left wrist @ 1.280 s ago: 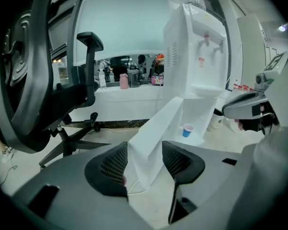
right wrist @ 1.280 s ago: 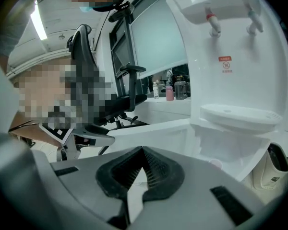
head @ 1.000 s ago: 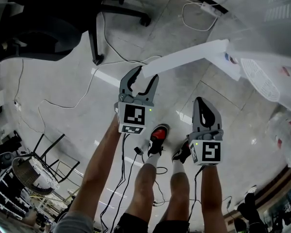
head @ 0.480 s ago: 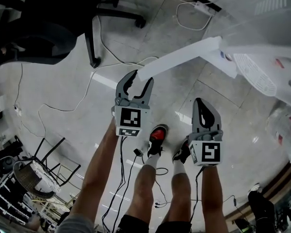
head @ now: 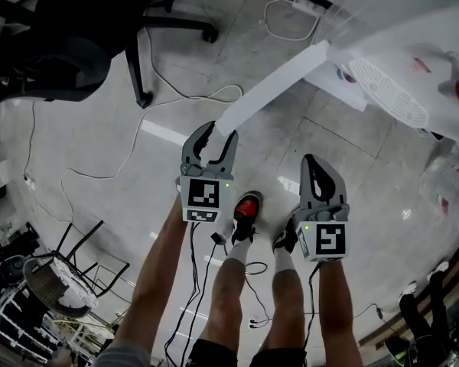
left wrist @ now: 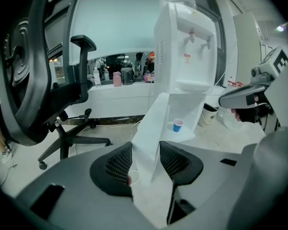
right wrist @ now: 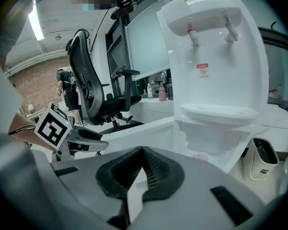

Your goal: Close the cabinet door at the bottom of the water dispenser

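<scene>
The long white cabinet door [head: 279,82], swung open from the white water dispenser [left wrist: 185,56], is gripped at its free edge by the left gripper [head: 216,134], its jaws just closed in. The right gripper [head: 314,163] is held alongside, jaws together.

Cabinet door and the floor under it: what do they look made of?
Cabinet door: seems a thin, smooth white panel, plastic or painted sheet metal; flat, uniform, slightly glossy, matching the dispenser body. Floor: looks like polished grey stone or ceramic tile; grout lines and light reflections show.
</scene>
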